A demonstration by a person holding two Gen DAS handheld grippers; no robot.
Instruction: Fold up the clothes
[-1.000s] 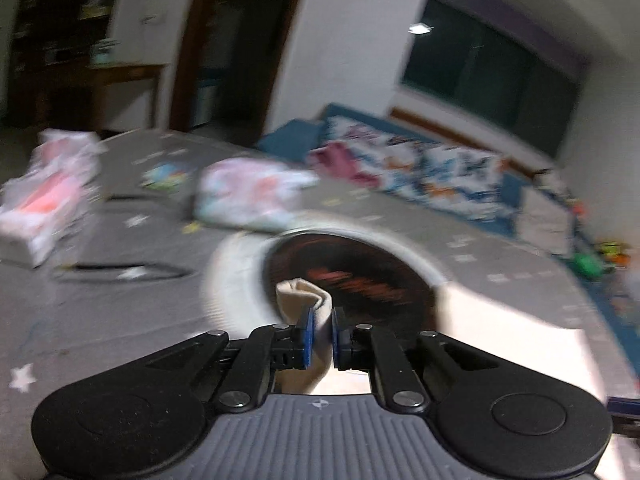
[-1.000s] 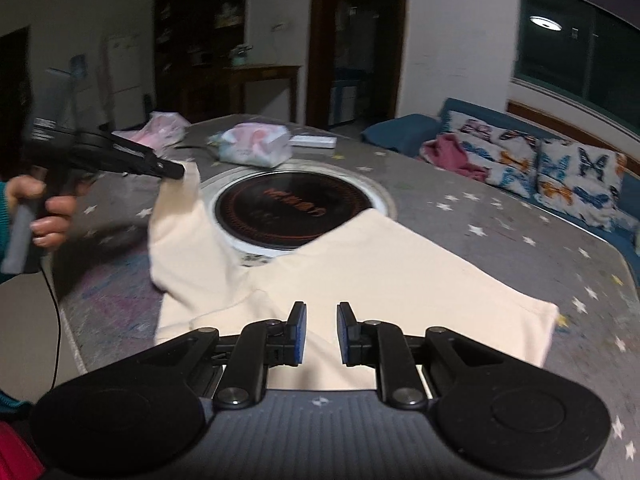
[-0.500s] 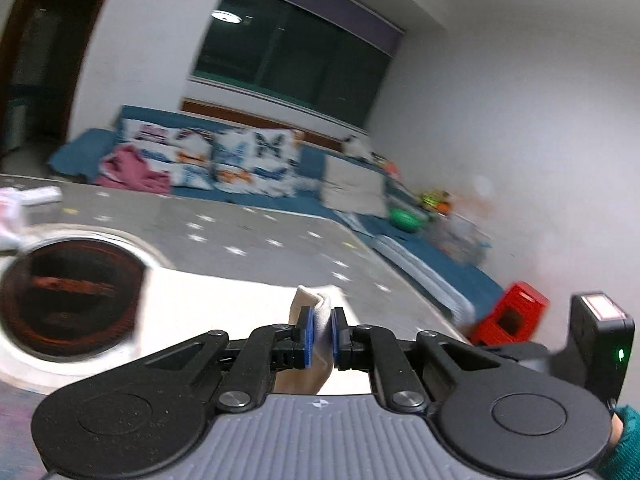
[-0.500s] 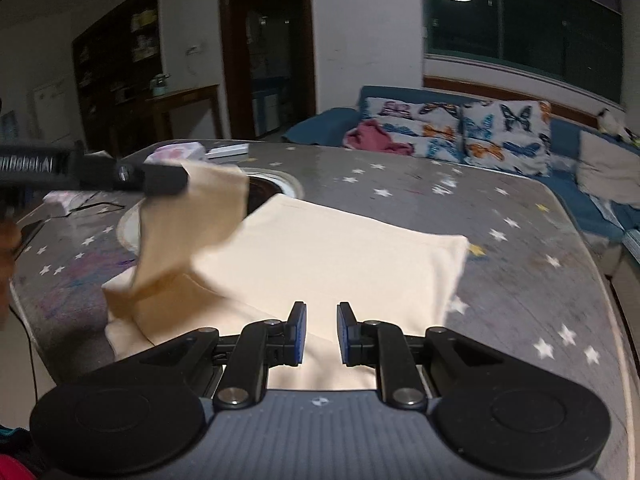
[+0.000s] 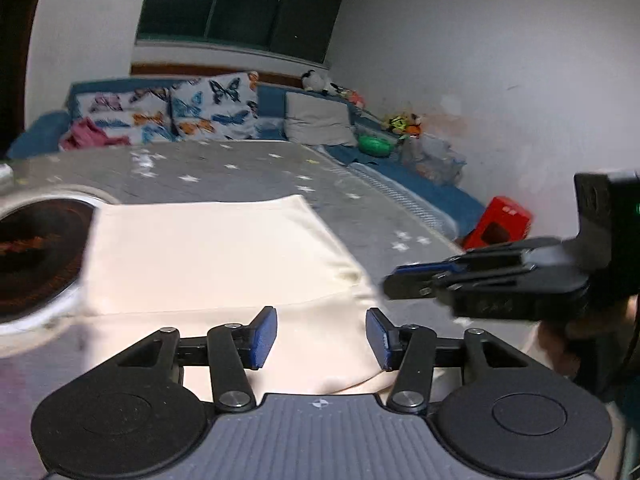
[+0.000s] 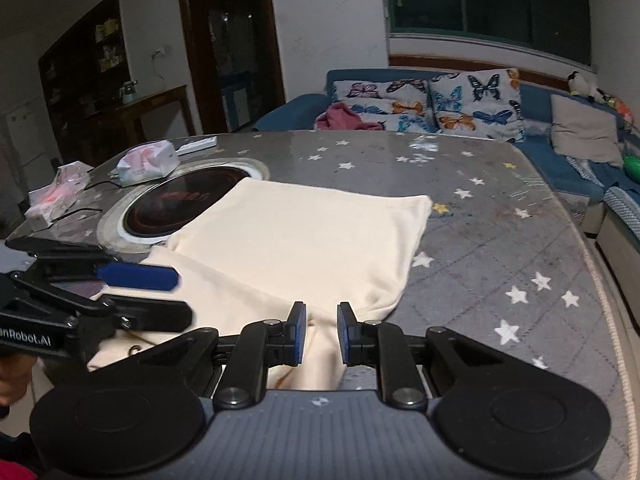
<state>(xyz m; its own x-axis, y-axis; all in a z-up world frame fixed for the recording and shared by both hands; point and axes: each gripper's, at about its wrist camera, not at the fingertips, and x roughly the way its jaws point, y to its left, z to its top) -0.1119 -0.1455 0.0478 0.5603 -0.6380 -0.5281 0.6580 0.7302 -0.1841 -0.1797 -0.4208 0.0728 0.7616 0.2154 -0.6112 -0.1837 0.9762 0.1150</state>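
Observation:
A cream garment [image 6: 304, 240] lies folded over on the grey star-patterned table [image 6: 500, 240]; it also shows in the left wrist view [image 5: 208, 256]. My left gripper [image 5: 321, 338] is open and empty just above the garment's near part; it shows from the side in the right wrist view [image 6: 160, 296]. My right gripper [image 6: 321, 332] has its jaws a small gap apart, with the garment's near edge lying between and below them; whether they pinch cloth is unclear. It shows from the side in the left wrist view [image 5: 390, 280].
A round dark hob [image 6: 180, 204] is set in the table, partly under the garment. Tissue packs [image 6: 148, 162] and a cable lie at the far left. A blue sofa with butterfly cushions [image 6: 432, 104] stands behind. A red box [image 5: 500, 224] sits on the floor.
My left gripper carried the garment's corner across to the right, laid it down and opened. The garment now lies folded over. My right gripper's gap widened slightly.

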